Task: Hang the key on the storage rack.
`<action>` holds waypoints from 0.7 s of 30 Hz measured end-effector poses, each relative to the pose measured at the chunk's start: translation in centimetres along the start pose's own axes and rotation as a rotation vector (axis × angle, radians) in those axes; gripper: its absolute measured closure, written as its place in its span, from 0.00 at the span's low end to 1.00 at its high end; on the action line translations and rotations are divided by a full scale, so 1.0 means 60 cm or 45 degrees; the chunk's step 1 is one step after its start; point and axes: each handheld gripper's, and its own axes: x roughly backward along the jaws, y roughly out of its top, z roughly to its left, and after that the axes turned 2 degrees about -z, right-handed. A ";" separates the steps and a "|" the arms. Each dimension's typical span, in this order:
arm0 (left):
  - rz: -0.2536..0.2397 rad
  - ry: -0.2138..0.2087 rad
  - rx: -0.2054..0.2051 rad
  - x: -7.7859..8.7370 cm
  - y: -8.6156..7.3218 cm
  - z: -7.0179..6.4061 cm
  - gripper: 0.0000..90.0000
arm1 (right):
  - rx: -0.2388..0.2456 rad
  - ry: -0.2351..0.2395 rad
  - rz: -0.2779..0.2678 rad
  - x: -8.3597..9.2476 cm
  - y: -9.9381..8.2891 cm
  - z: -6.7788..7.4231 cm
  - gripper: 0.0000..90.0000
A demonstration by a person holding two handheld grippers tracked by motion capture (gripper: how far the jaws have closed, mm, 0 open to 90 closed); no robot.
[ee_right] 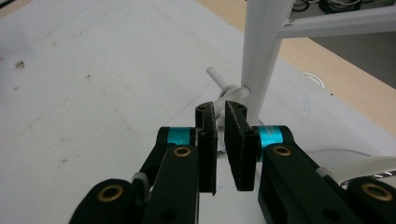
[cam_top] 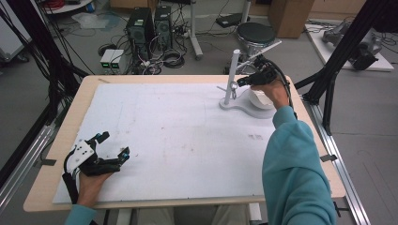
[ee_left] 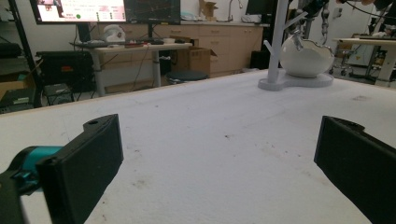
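On the desk [cam_top: 141, 82], covered by a white mat, a white stand [cam_top: 231, 79] is rising from a flat white base at the far right, with a white rounded bowl-like shell [ee_left: 306, 58] sitting on that base just beside the post. Short white pegs [ee_right: 219, 80] are sticking out from the post low down, and a longer thin arm is slanting off its upper part.

The right tongs [cam_top: 244, 82] are reaching in level at the post from the right side in the high view, the person's hand in a teal sleeve gripping them from behind. In the right gripper view the right tongs' two black jaws are standing narrow, with only a slim gap between the pads, and their tips are sitting right at the spot where a peg joins the post. A small pale ring-like piece seems to be lying just past the tips on that peg, though the view is too tight to say whether the pads are pressing on it.

The left tongs [cam_top: 112, 150] are resting near the front left corner of the desk, well apart from the stand, held low over the mat. In the left gripper view their jaws are spread wide, with nothing but bare mat between them and the stand far ahead.
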 end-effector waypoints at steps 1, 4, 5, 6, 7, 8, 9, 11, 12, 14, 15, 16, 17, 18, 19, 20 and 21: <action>0.000 0.001 -0.001 0.000 0.000 0.000 0.02 | 0.000 -0.004 -0.006 0.001 0.000 -0.001 0.91; 0.000 0.003 0.001 0.000 0.000 0.000 0.02 | -0.013 -0.009 -0.014 0.005 -0.001 -0.001 0.87; 0.000 0.000 0.001 0.000 0.000 0.000 0.02 | -0.018 -0.012 -0.019 0.006 -0.002 -0.001 0.85; 0.000 0.000 0.000 0.000 0.000 0.000 0.02 | -0.025 -0.010 -0.028 0.008 -0.002 -0.001 0.81; 0.000 0.000 0.000 0.000 0.000 0.000 0.02 | -0.026 -0.011 -0.044 0.009 -0.003 -0.001 0.75; 0.000 0.000 0.000 0.000 0.000 0.000 0.02 | -0.032 -0.021 -0.067 0.011 -0.004 0.001 0.68; 0.001 0.001 -0.001 0.000 0.000 0.000 0.02 | -0.044 -0.025 -0.085 0.013 -0.005 0.002 0.59; 0.001 0.001 -0.002 0.000 0.000 0.000 0.02 | -0.075 -0.063 -0.103 0.014 -0.007 0.004 0.24; 0.001 0.001 -0.002 0.000 0.000 0.000 0.02 | -0.080 -0.139 -0.093 0.013 -0.006 0.008 0.09; 0.000 0.000 -0.001 0.000 0.000 0.000 0.02 | -0.059 -0.203 -0.085 0.016 -0.006 0.019 0.01; -0.001 0.002 0.001 0.000 0.000 0.000 0.02 | -0.055 -0.209 -0.099 0.019 -0.006 0.025 0.01; -0.001 0.001 -0.001 0.000 0.000 0.000 0.02 | -0.044 -0.203 -0.115 0.023 -0.005 0.030 0.01; 0.000 0.001 -0.001 0.000 0.000 0.000 0.02 | -0.043 -0.191 -0.127 0.027 -0.004 0.036 0.01; 0.000 0.001 -0.001 0.000 0.000 0.000 0.02 | -0.043 -0.191 -0.127 0.027 -0.004 0.036 0.01; 0.003 -0.001 -0.004 0.000 0.000 0.000 0.02 | -0.039 -0.196 -0.148 0.036 -0.002 0.050 0.01; 0.003 -0.001 -0.004 0.000 0.000 0.000 0.02 | -0.024 -0.194 -0.161 0.041 -0.001 0.059 0.01; 0.001 0.000 -0.004 0.000 0.000 0.000 0.02 | -0.013 -0.193 -0.183 0.047 -0.001 0.068 0.01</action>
